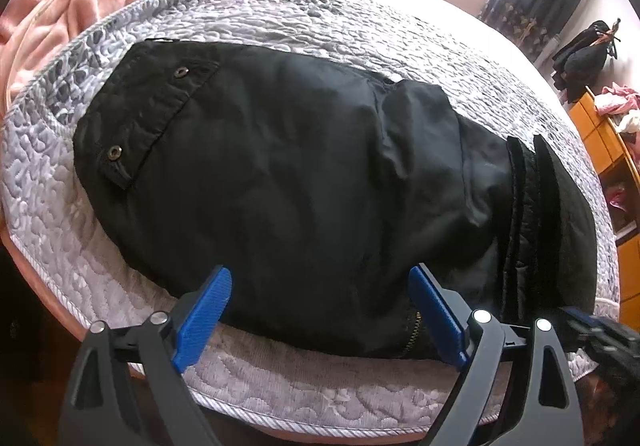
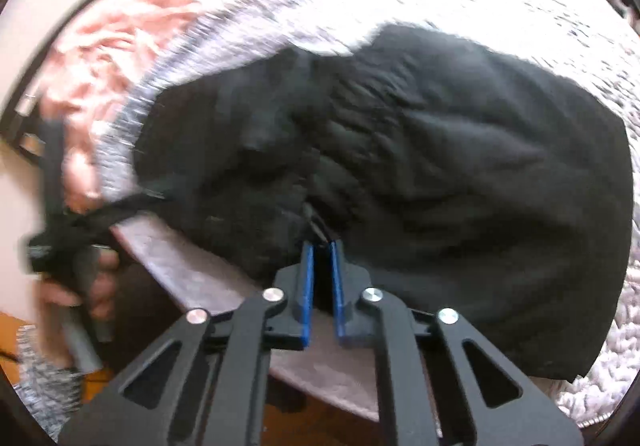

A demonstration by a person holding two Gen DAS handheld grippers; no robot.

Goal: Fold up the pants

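Bed with grey quilted bedspread (image 1: 280,10) carries folded black fabric pants (image 1: 280,166) flat. Left tool (image 1: 320,286) gapes wide over their near edge; right tool (image 2: 320,246) pinches a fabric fold, apparently for lifting.

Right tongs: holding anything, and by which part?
The right tongs pinch the black pants at a fold on their near edge. The left tongs hold nothing.

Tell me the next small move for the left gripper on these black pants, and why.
Probably ease the left gripper down onto the near edge of the black pants and close. Its jaws stand open over that edge, gripping nothing, while the right gripper looks shut on a bunch of the cloth. The pants lie flat on the grey quilt, so both hands need a hold before lifting a fold.
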